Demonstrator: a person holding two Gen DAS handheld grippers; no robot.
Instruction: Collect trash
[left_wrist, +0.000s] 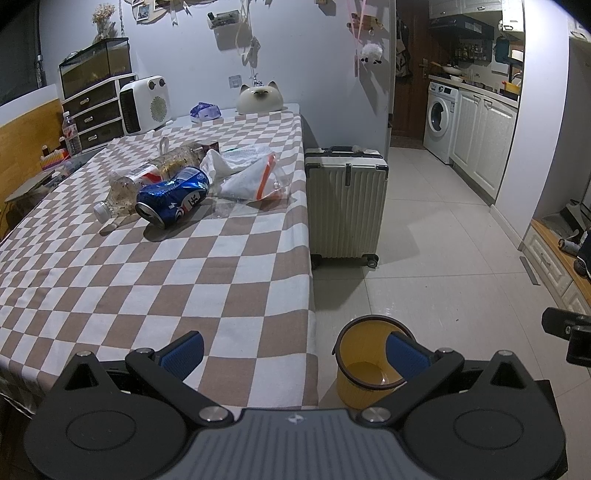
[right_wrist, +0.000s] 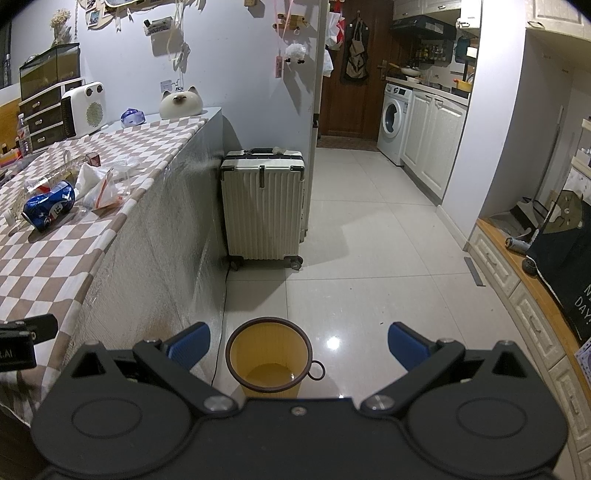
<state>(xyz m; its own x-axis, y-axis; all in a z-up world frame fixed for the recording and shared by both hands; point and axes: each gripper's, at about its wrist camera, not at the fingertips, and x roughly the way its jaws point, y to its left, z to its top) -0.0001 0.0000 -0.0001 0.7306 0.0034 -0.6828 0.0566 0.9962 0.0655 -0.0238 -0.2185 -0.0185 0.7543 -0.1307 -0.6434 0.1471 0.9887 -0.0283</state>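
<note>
A: Where's the trash?
B: Mid-counter (left_wrist: 155, 280), toward its right edge: a can (left_wrist: 173, 201), a bottle (left_wrist: 147, 177) touching it, and bags (left_wrist: 247, 173) just beside. The bin (right_wrist: 267, 358) sits on the floor below that edge, apparently empty.
A: Jaws?
B: Left gripper (left_wrist: 293, 352) and right gripper (right_wrist: 298, 345) both spread wide, holding nothing.
A: Risks?
B: The can could roll or slip when pinched; a drop from the edge might miss the bin.
A: Views differ?
B: Only the right shows the counter's side panel and the bin's ring handle; the left shows the bottle whole.
</note>
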